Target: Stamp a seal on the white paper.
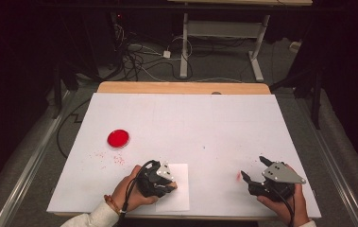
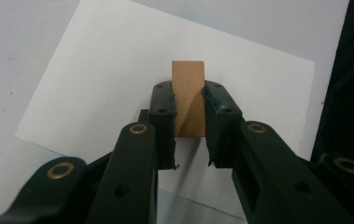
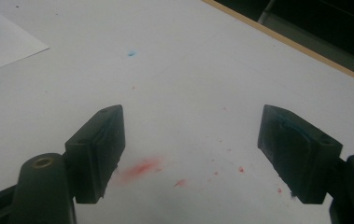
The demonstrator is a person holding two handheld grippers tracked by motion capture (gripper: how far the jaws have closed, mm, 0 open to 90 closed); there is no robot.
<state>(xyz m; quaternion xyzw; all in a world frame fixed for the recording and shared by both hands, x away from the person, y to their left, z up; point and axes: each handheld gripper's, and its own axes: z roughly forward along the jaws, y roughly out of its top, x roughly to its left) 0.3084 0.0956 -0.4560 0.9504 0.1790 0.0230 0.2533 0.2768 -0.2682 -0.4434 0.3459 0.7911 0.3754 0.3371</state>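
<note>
Light falls from above onto the white paper-covered table [image 1: 224, 123], bright and even, while the room around it sinks into darkness. The high view is soft and slightly grainy. In the left gripper view, the 2 black jaws closest to the lens blur, and the small tan wooden block [image 2: 188, 95] between them carries a diagonal shadow.

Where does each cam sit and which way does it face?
High view: above the person's side, facing forward and down on the table; shows both forearms, left gripper, right gripper, red dish.
Left gripper view: rides the left gripper, looking down along its jaws, shut on a wood block over the paper sheet.
Right gripper view: rides the right gripper, jaws apart, looking low across the table to its far edge, over a red smear.
Shared: the sheet appears in all three views; the smear in the high and right gripper views.
</note>
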